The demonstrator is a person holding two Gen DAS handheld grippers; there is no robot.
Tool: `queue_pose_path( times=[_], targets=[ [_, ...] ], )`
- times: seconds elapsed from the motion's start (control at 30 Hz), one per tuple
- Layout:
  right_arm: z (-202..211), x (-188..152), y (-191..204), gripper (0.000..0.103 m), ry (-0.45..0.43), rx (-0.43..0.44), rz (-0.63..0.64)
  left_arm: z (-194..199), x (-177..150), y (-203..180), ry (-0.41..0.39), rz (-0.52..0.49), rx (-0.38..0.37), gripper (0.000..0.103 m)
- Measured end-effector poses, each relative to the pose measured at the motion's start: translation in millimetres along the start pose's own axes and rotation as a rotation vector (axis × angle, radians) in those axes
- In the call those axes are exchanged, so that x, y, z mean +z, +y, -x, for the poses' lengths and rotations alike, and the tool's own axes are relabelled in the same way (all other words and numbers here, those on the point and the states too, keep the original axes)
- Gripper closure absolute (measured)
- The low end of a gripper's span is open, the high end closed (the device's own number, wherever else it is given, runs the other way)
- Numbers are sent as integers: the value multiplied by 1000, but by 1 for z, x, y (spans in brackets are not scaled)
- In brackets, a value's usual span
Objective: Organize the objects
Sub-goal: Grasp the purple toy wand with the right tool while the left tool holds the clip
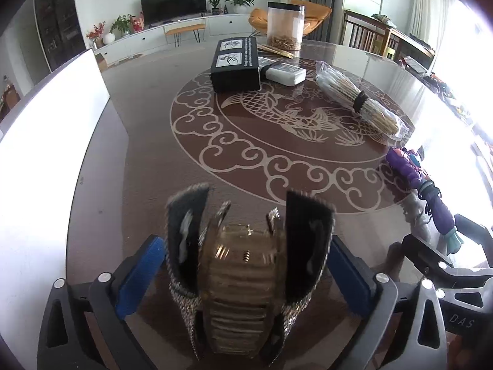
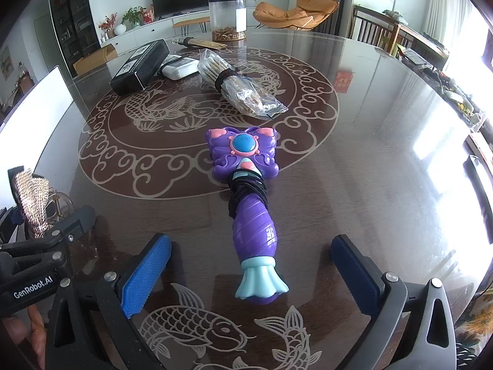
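1. The worktop [image 2: 369, 129] was a large round slab, dark brown under a glossy glass-like top, printed with pale scroll clouds and carp; window glare washed out its right side.
2. A white flat panel [image 1: 46, 141] stood at the left edge, overexposed, so its surface could not be read.
3. Far across stood a clear cylindrical jar [image 1: 285, 26] with a black lid and brownish contents at the bottom.
4. Near the jar lay a matte black rectangular box [image 1: 235, 64] with two white labels, and just right of it a white soap-like block [image 1: 285, 74], partly hidden behind the box.
5. A bundle of thin pale sticks [image 2: 237, 84] in crinkled clear wrap, cinched by a dark band, lay right of centre.
6. The purple plastic toy wand [image 2: 251, 203], with a butterfly head, a blue dome button, a ribbed handle wound with black cord and a pale teal flared end, lay between the fingers of the right claw [image 2: 251, 265], which stood released, its blue ridged pads clear of it.
7. The left claw [image 1: 246, 262] gaped fully, pads apart from a glittery black hair clip [image 1: 243, 265] with a gold spring hinge sitting between them at the near left; its lower end was cut off by the frame edge.
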State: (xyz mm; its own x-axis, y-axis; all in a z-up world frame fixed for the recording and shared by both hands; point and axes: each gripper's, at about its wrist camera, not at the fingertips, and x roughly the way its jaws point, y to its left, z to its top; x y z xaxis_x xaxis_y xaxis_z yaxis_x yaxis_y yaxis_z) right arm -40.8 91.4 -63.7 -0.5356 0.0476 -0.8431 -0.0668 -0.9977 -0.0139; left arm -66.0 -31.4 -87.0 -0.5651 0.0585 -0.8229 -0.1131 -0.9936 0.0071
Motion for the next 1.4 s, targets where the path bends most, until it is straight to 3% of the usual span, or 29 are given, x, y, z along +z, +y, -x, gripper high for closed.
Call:
queue_pose_path(
  times=[0.77, 0.83, 0.87, 0.9, 0.97, 1.0, 1.07, 1.17, 1.3, 1.37, 1.4],
  targets=[
    [1, 0, 0, 0, 0, 1, 1, -1, 1, 2, 7, -2, -6, 0],
    [2, 1, -2, 0, 10, 23, -1, 0, 1, 4, 24, 16, 8, 0],
    [7, 3, -7, 0, 3, 94, -25, 1, 0, 7, 29, 32, 18, 0],
    [14, 5, -17, 0, -22, 170, -71, 3, -2, 8, 26, 38, 24, 4],
    [33, 6, -42, 0, -94, 277, -184, 12, -5, 10, -9, 17, 15, 39],
    [44, 5, -64, 0, -132, 330, -266, 15, -6, 9, -16, 6, 9, 47],
    [51, 6, -88, 0, -127, 347, -335, 20, -11, 10, -25, 1, 17, 48],
    [48, 8, -103, 0, -36, 346, -336, 25, -20, 12, -43, 9, 7, 48],
    [41, 18, -66, 0, 51, 324, -155, 32, -28, 6, -55, -12, -17, 48],
    [28, 29, -48, 6, 70, 280, -88, 36, -30, 6, -52, -1, -41, 48],
    [18, 36, -35, 19, 91, 229, -45, 38, -29, 6, -52, 6, -50, 48]
  ],
)
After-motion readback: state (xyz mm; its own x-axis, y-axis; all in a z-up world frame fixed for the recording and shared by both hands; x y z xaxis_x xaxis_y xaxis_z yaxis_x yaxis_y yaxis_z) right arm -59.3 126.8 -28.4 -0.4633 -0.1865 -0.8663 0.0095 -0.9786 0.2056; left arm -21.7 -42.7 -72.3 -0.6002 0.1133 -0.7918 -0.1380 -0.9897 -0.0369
